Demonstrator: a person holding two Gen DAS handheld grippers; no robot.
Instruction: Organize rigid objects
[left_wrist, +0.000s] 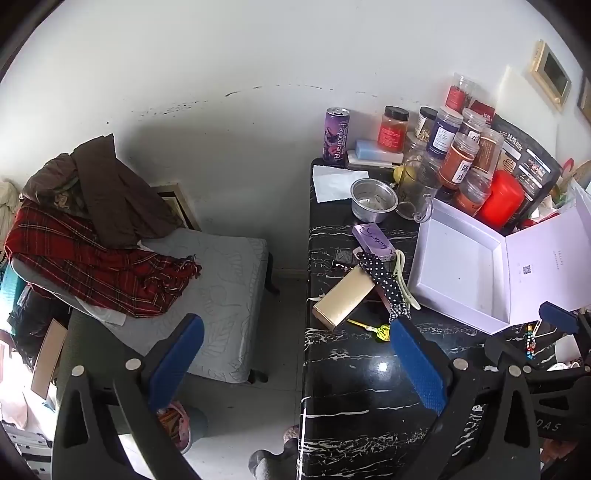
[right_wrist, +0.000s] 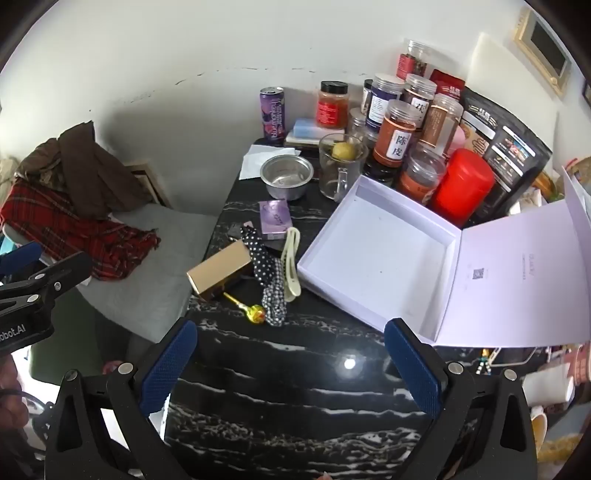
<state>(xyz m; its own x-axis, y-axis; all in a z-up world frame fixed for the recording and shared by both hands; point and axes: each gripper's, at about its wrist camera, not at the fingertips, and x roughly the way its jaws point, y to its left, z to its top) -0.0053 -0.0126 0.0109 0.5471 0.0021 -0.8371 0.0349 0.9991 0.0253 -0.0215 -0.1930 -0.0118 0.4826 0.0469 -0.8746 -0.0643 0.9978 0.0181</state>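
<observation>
Gold box (right_wrist: 218, 271), oblong, lying tilted at table's (right_wrist: 295, 387) left edge. Left gripper (left_wrist: 295, 354) and right gripper (right_wrist: 290, 363) fingers apart, empty.

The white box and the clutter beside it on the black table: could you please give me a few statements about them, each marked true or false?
1. The white box lies open with nothing inside it. True.
2. The gold box lies inside the white box. False: it lies on the black table, left of the white box.
3. The steel bowl holds a lemon. False: the bowl looks empty; the yellow fruit sits in the glass mug.
4. The right gripper has its jaws open, holding nothing. True.
5. The purple can lies on its side. False: it stands upright near the wall.
</observation>
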